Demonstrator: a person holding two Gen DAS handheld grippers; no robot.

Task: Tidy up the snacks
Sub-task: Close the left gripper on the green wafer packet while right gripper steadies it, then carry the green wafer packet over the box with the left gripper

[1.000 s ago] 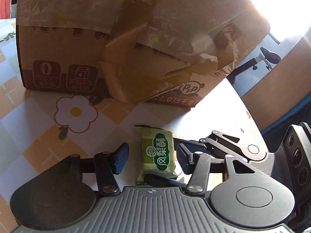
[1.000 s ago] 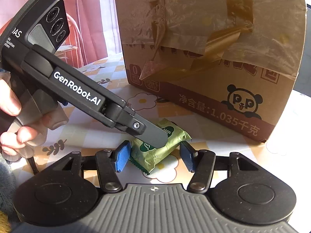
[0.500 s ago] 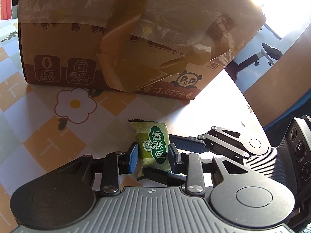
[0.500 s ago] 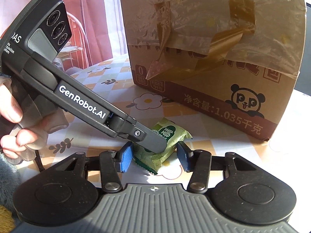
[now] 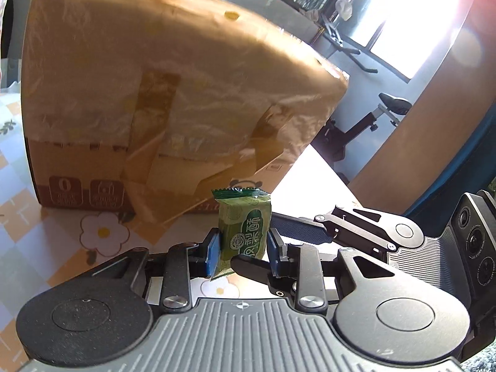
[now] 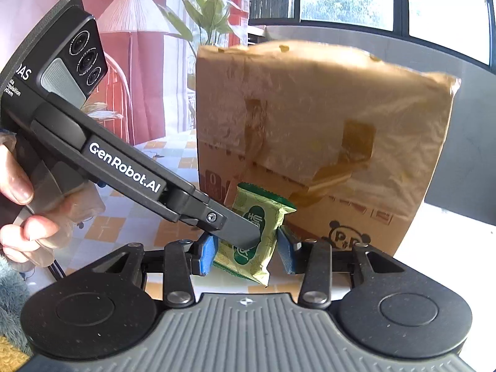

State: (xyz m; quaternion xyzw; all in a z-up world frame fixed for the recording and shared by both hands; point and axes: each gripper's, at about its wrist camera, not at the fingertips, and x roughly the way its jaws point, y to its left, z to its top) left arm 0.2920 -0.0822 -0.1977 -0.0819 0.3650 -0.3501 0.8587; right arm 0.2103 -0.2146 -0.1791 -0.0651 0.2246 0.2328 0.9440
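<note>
Both my tongs grip one green snack packet point(image 5: 245, 229).
Left gripper point(image 5: 242, 255) and right gripper point(image 6: 246, 252) have just closed, holding it above the tablecloth point(image 5: 37, 235), before the cardboard box point(image 5: 148, 99).

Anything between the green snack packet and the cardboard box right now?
Nothing solid. In the left wrist view the green snack packet, held in the left gripper, is off the table, with only open space and bare tablecloth before the cardboard box.

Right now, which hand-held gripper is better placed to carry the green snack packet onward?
Left. The left hand-held gripper, jaws just closed, pinches the green plastic snack packet upright on both pads. The right hand-held gripper has it between its jaws, just closing, but far-pad contact is unclear.
</note>
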